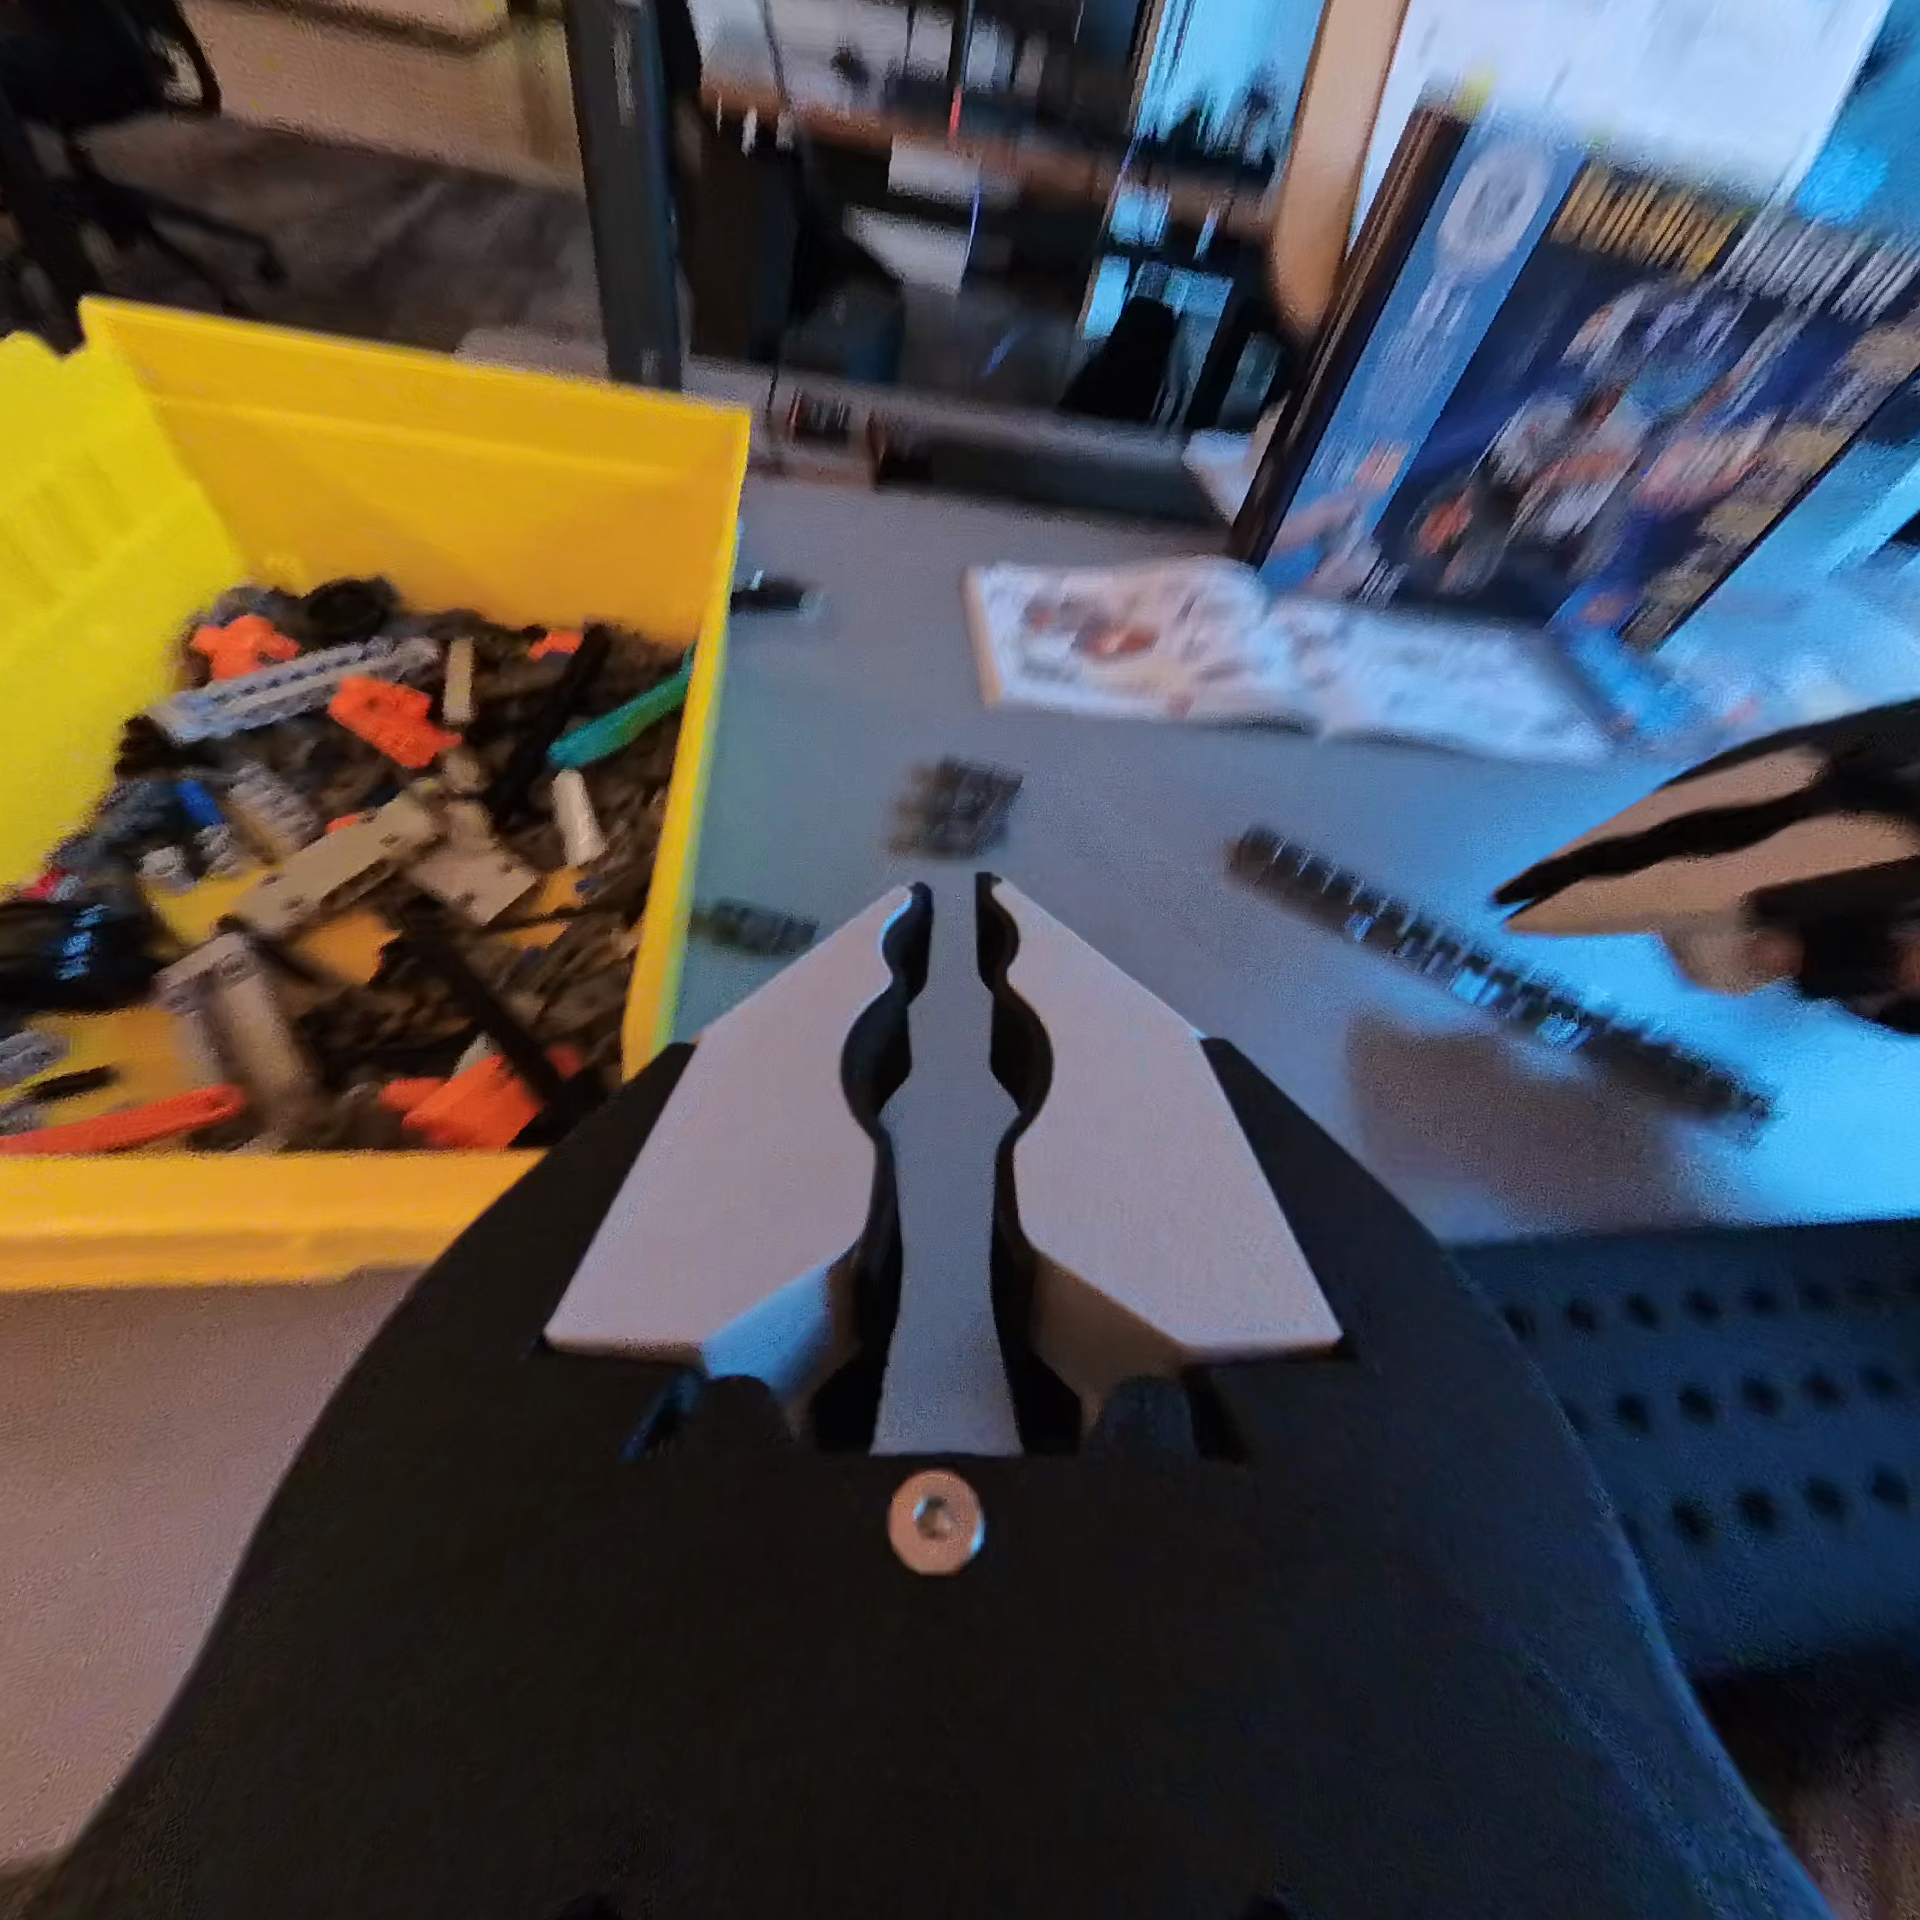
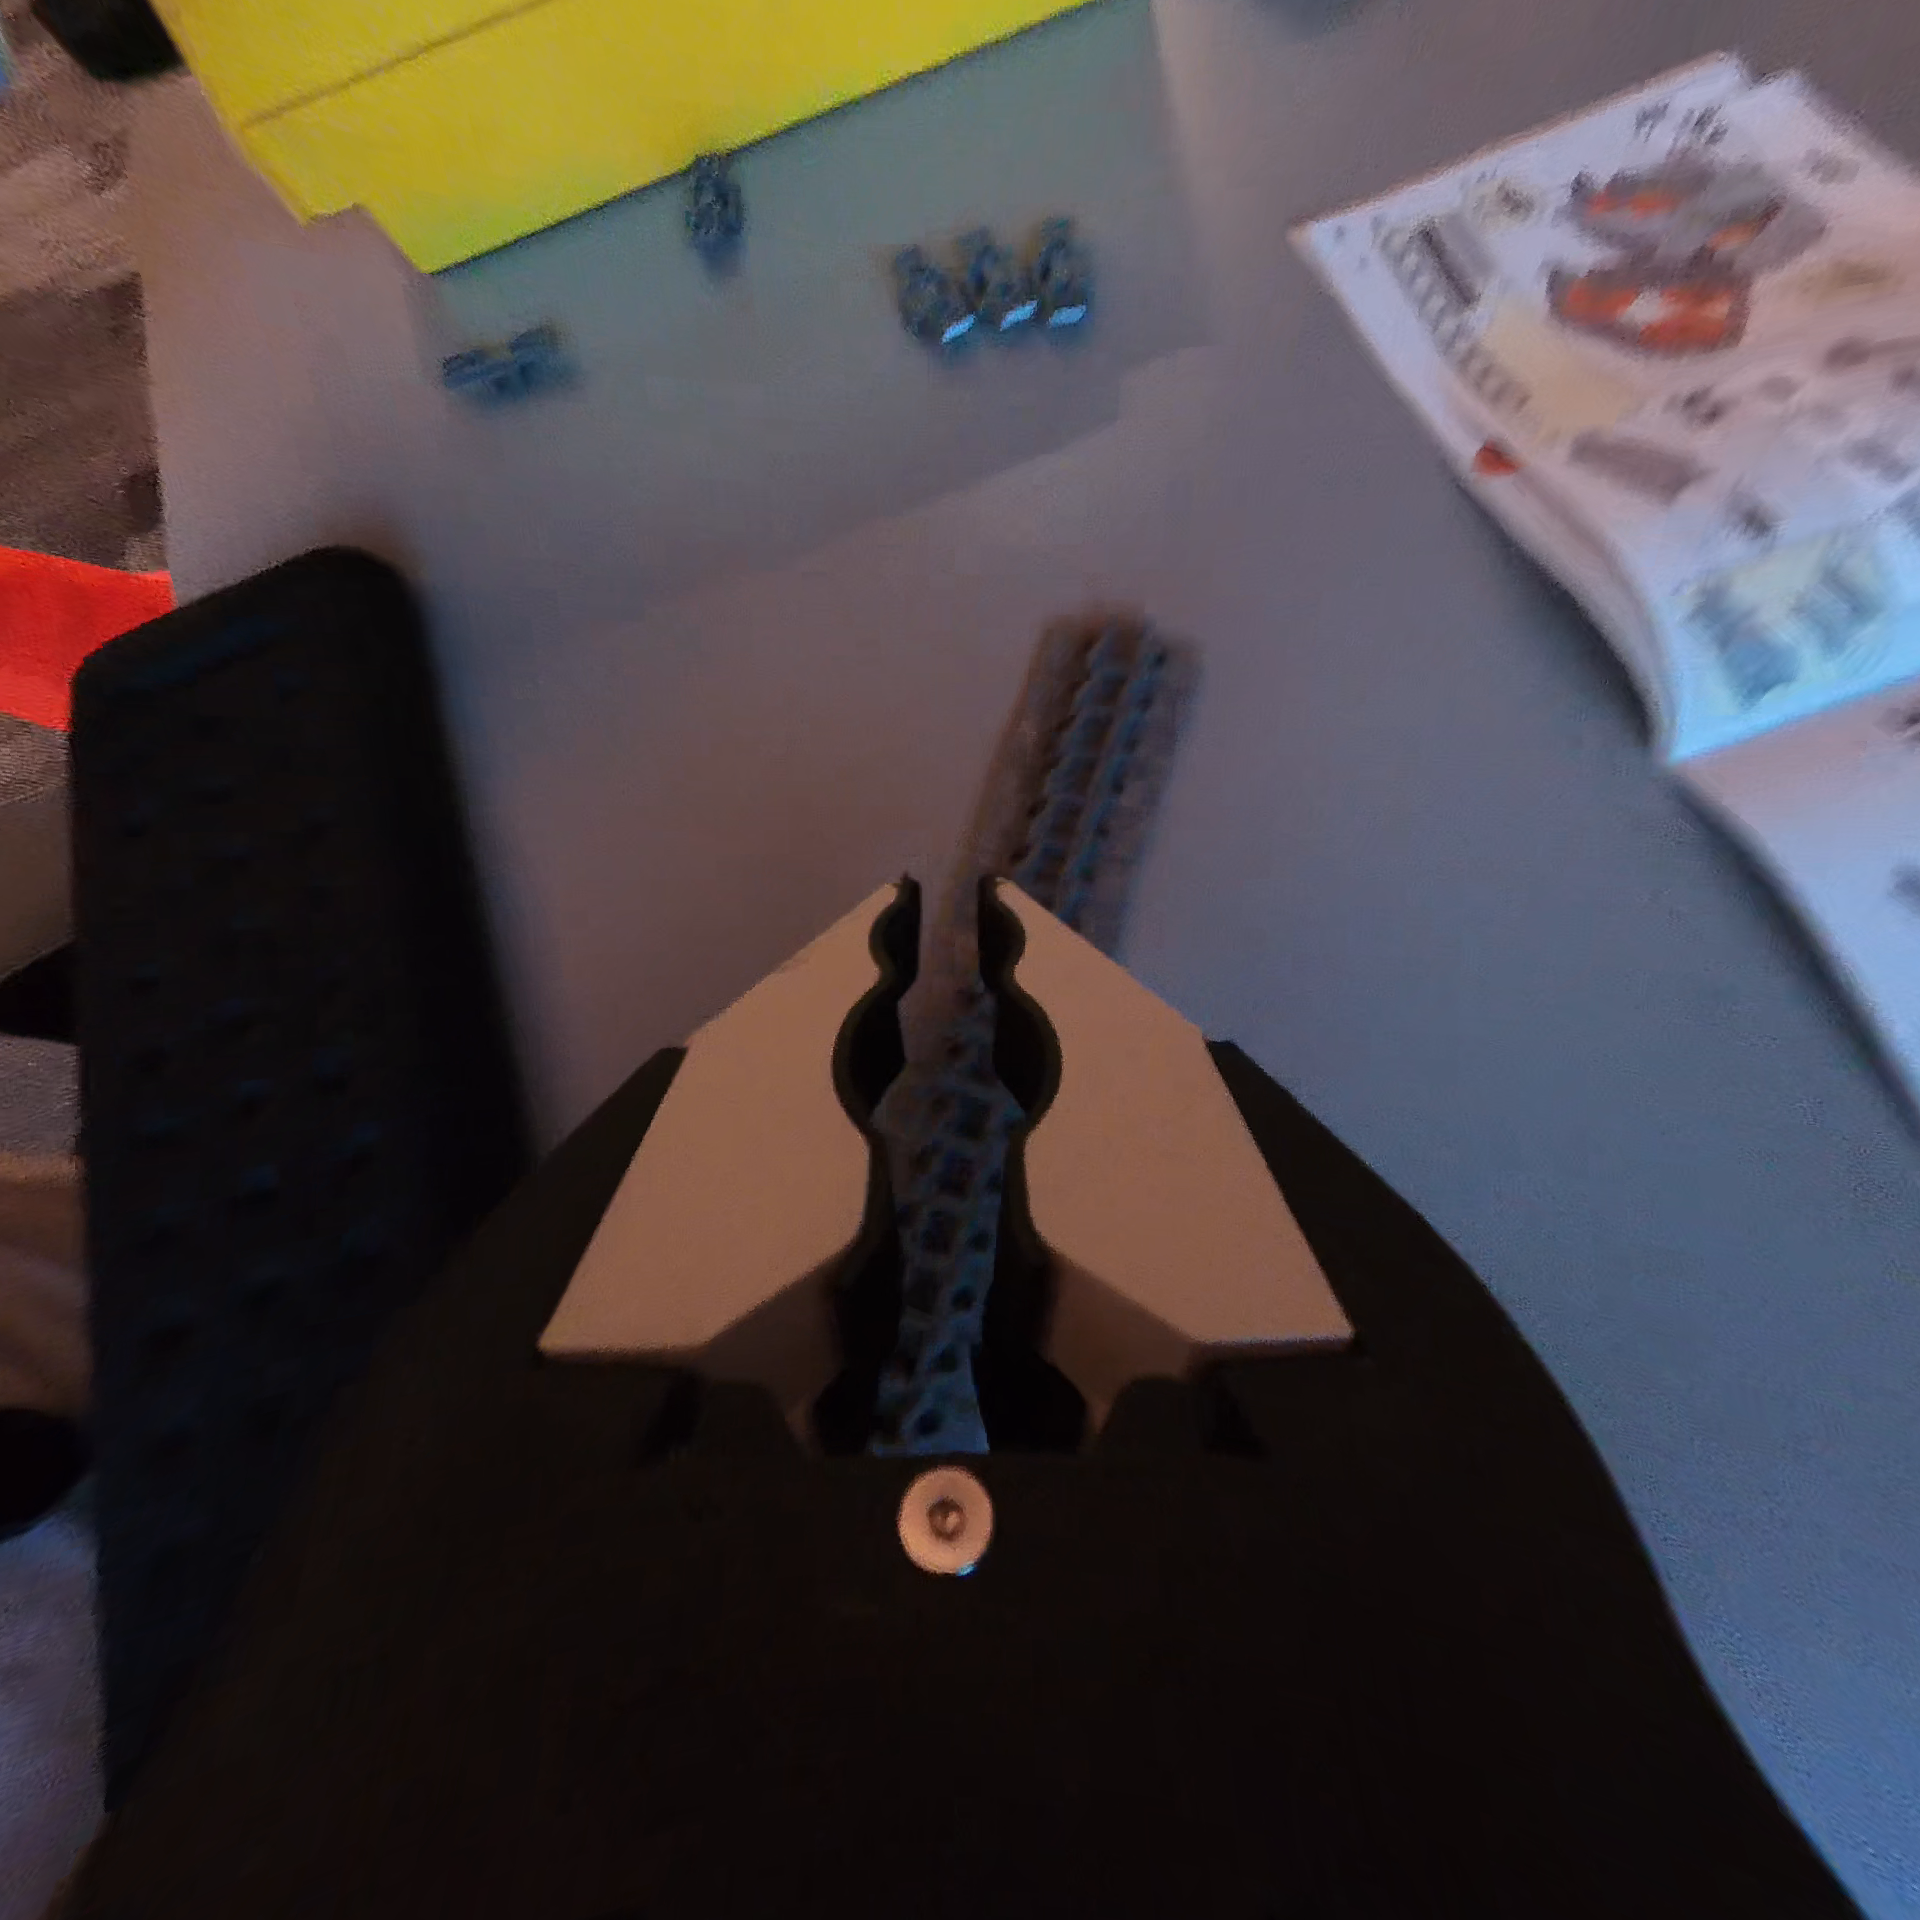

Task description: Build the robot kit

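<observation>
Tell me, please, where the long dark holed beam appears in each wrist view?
Left wrist view: long dark holed beam lies on the table at right, running diagonally, near the other tool's tip.
Right wrist view: beam is at centre, running up from between this tool's fingers.
Shared landmark: the yellow bin.

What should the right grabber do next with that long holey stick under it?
Probably lower the right gripper slightly. Its fingers look nearly shut with the long dark studded beam showing through the gap, seemingly on the grey table below, so no firm grasp shows yet.
</observation>
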